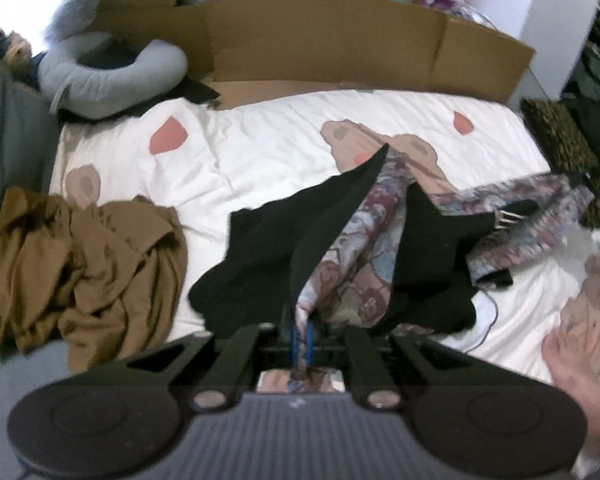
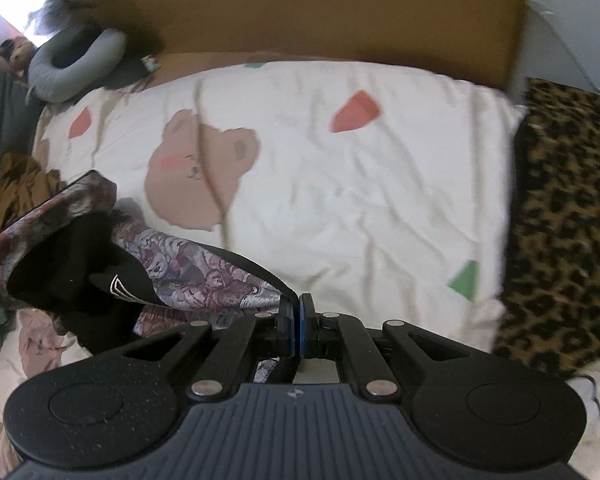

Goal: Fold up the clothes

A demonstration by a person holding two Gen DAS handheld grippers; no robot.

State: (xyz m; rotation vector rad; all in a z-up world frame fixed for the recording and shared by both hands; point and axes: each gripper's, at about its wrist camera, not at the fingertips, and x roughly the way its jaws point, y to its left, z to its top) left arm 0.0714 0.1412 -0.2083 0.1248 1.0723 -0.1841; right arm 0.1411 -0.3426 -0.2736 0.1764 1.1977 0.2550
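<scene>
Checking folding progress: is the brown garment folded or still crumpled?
Crumpled: the brown garment lies bunched in a wrinkled heap on the bedspread.

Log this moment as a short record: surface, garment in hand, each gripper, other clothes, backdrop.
surface: bed cover, white with bear prints
garment in hand: floral garment with black lining, lifted and stretched between both grippers
left gripper: shut on the garment's edge
right gripper: shut on another edge of the same garment
other clothes: brown garment, crumpled on the bed's left side
backdrop: cardboard standing along the far edge; grey neck pillow at the far left corner
</scene>
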